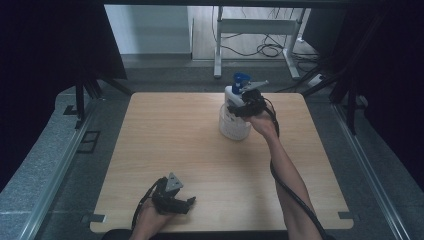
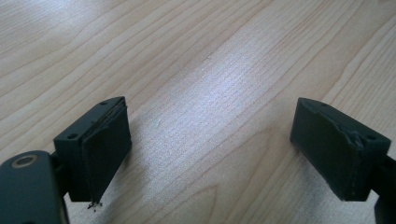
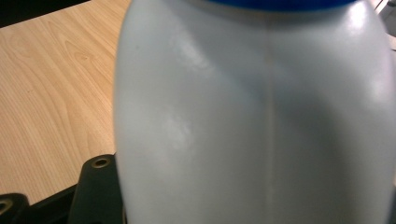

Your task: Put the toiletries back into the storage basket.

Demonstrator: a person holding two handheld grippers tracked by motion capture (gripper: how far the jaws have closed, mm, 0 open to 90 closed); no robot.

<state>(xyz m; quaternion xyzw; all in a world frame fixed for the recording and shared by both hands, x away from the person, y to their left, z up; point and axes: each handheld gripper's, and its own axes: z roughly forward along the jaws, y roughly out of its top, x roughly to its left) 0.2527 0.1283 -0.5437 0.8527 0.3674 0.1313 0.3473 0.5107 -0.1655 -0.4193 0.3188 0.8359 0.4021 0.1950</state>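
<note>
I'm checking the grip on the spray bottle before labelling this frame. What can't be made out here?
- Right gripper pads: hidden in the right gripper view by the bottle, too small in the high view.
- Bottle's base and blue top: cut off by the right gripper view's edges.
- Whether the bottle stands on the table: the high view cannot settle it.
</note>
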